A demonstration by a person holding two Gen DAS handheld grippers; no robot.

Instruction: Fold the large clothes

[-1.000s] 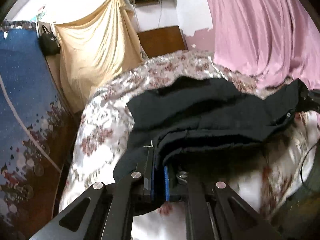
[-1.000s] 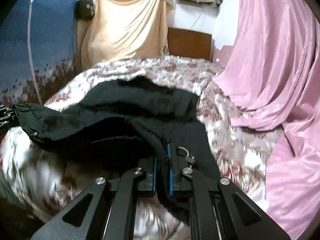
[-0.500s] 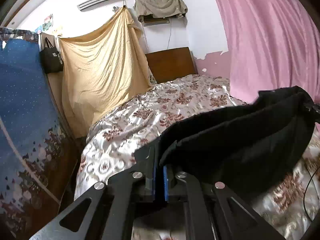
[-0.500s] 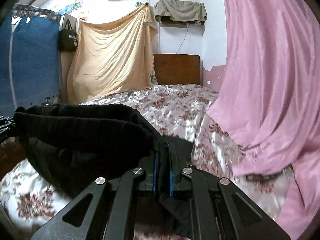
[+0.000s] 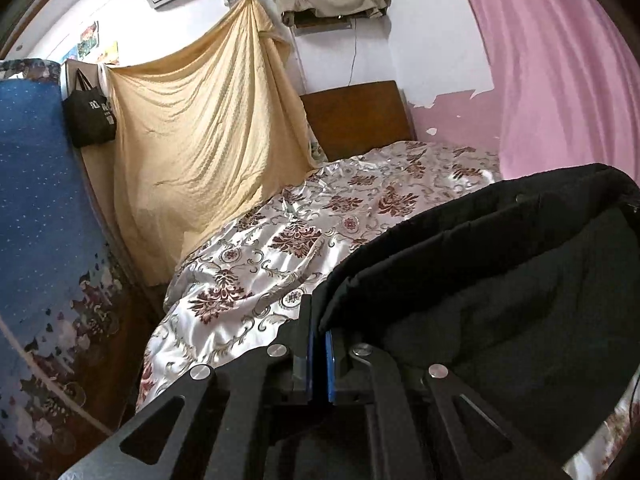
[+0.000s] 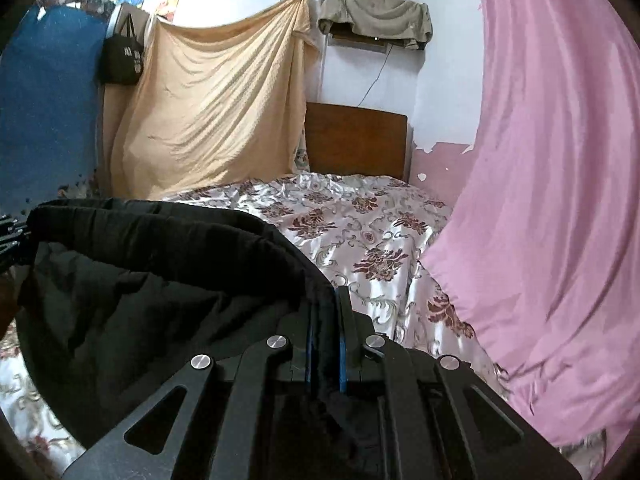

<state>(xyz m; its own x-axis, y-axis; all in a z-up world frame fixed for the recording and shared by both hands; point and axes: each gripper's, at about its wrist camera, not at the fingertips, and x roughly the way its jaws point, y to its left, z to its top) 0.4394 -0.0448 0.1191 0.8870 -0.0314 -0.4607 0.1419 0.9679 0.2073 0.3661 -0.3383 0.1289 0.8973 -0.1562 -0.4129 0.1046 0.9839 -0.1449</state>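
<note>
A large black garment (image 5: 500, 280) hangs stretched between my two grippers above the floral bedspread (image 5: 320, 216). My left gripper (image 5: 319, 320) is shut on one end of its top edge, the cloth pinched between the blue pads. In the right wrist view the same black garment (image 6: 152, 280) sags to the left, and my right gripper (image 6: 326, 320) is shut on its other end. The left gripper's black frame shows at the far left edge of that view. The garment's lower part droops below both grippers, out of sight.
The bed (image 6: 360, 220) runs back to a wooden headboard (image 6: 356, 140). A pink curtain (image 6: 552, 200) hangs along the right side and drapes onto the bed. A yellow sheet (image 5: 200, 140), a black bag (image 5: 90, 116) and a blue mattress (image 5: 36, 200) stand at the left.
The black garment lay on the bed a second ago; both grippers have lifted it clear and carried it back, so it hangs stretched between them with the bedspread bare ahead.
</note>
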